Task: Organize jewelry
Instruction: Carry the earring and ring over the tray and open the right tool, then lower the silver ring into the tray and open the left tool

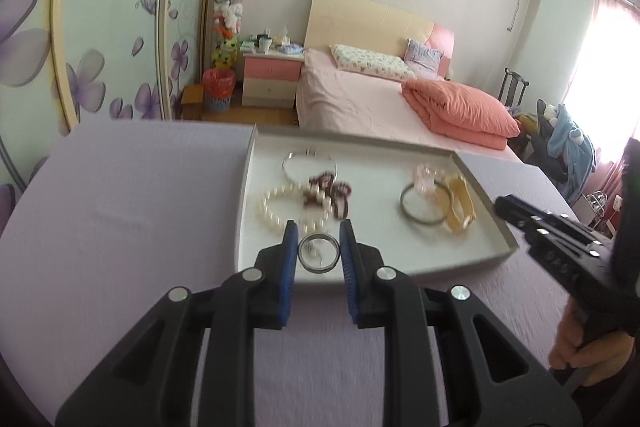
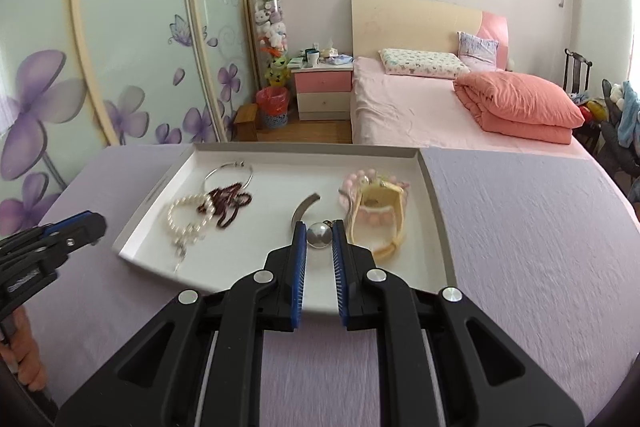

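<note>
A white tray point(image 1: 372, 259) with a grey rim sits on the purple table and holds jewelry. My left gripper point(image 1: 319, 239) is shut on a small round glass-faced locket point(image 1: 319, 253) over the tray's near edge. Behind it lie a pearl bracelet point(image 1: 276, 211), a dark red bead strand point(image 1: 328, 193) and a silver bangle point(image 1: 308, 163). My right gripper point(image 2: 319, 233) is shut on a round silver pendant point(image 2: 319, 235). Next to it are a yellow bangle point(image 2: 380, 223), a pink bead bracelet point(image 2: 374, 185) and a grey bangle point(image 2: 304, 207), partly hidden.
The table point(image 2: 520, 227) is covered in purple cloth. Behind it are a pink bed point(image 2: 420, 107), a nightstand point(image 2: 324, 91) and a floral wardrobe point(image 2: 80, 67). The right gripper's body shows in the left wrist view point(image 1: 560, 239).
</note>
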`<state>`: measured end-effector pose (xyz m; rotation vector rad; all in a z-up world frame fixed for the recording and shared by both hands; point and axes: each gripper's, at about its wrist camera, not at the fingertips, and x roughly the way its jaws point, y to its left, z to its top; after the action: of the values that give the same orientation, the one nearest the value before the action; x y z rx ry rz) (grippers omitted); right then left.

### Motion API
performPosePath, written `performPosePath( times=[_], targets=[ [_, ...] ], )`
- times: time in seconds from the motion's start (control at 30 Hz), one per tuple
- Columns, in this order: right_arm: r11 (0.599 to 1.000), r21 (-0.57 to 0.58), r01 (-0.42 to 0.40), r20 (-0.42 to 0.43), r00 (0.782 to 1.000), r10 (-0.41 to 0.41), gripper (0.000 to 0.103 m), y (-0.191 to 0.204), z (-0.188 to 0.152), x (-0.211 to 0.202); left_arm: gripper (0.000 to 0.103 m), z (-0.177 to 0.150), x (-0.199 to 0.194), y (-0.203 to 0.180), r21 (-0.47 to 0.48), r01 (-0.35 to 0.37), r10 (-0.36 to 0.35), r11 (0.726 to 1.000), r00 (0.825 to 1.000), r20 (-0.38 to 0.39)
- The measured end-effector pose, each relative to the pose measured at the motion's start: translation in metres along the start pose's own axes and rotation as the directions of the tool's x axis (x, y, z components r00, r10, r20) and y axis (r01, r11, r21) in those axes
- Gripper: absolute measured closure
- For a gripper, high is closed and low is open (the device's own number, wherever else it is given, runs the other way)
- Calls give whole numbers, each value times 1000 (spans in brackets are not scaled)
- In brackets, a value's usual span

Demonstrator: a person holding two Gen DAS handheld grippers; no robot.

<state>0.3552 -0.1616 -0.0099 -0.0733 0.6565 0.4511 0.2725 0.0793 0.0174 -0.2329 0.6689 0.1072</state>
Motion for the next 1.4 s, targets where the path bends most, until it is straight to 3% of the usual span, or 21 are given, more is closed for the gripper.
performPosePath(
  times=[0.3, 0.53, 0.63, 0.8, 1.4],
  targets=[
    [1000, 12, 12, -48, 999, -11, 89, -6, 6, 50, 82, 24, 39, -10, 16, 13, -13, 1000, 1000, 4],
    [999, 36, 5, -68, 998, -2, 86, -14, 5, 58, 82, 25, 65, -14, 17, 24, -24, 1000, 1000, -19],
    [998, 61, 9, -64, 998, -5, 52, -21, 3, 52, 82, 25, 73, -17, 16, 33, -33, 999, 999, -26],
    [995, 92, 24, 5, 1000, -25, 35, -31, -2, 31, 82, 20, 82, -21, 17, 56, -55, 998, 998, -38],
    [995, 93, 22, 20, 999, -24, 34, -34, 0, 26, 81, 20, 113, -37, 60, 63, -59, 996, 995, -74]
  ],
)
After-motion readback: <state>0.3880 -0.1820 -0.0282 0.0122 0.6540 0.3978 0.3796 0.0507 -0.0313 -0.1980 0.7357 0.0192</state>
